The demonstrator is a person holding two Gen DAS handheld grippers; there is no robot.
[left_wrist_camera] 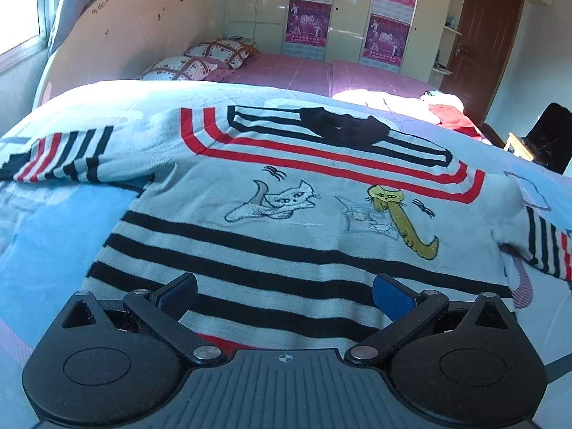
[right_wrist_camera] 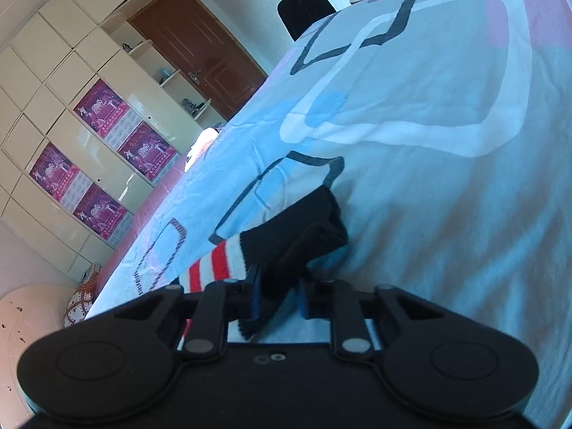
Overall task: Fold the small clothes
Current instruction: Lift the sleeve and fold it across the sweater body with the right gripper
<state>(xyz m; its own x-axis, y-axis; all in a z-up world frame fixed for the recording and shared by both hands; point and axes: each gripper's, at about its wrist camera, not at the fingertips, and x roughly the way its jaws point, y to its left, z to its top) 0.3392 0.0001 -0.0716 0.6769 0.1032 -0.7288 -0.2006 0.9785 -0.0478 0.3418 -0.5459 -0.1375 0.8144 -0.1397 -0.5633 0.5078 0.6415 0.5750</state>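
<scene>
A small white sweater (left_wrist_camera: 286,221) with black and red stripes and cat pictures lies flat, front up, on a light blue quilt (left_wrist_camera: 53,236). Its black collar (left_wrist_camera: 343,125) points away and both sleeves are spread out. My left gripper (left_wrist_camera: 284,296) is open above the sweater's lower hem, jaws wide apart and empty. In the right wrist view my right gripper (right_wrist_camera: 277,295) is shut on the black cuff (right_wrist_camera: 296,239) of the striped right sleeve (right_wrist_camera: 214,268), just above the quilt (right_wrist_camera: 411,107).
The quilt covers a bed with a pink sheet (left_wrist_camera: 286,71) and patterned pillows (left_wrist_camera: 200,60) at the far end. Red and white clothes (left_wrist_camera: 447,111) lie at the far right. A black chair (right_wrist_camera: 304,9), a brown door (right_wrist_camera: 200,53) and cream wardrobes (right_wrist_camera: 71,107) stand beyond.
</scene>
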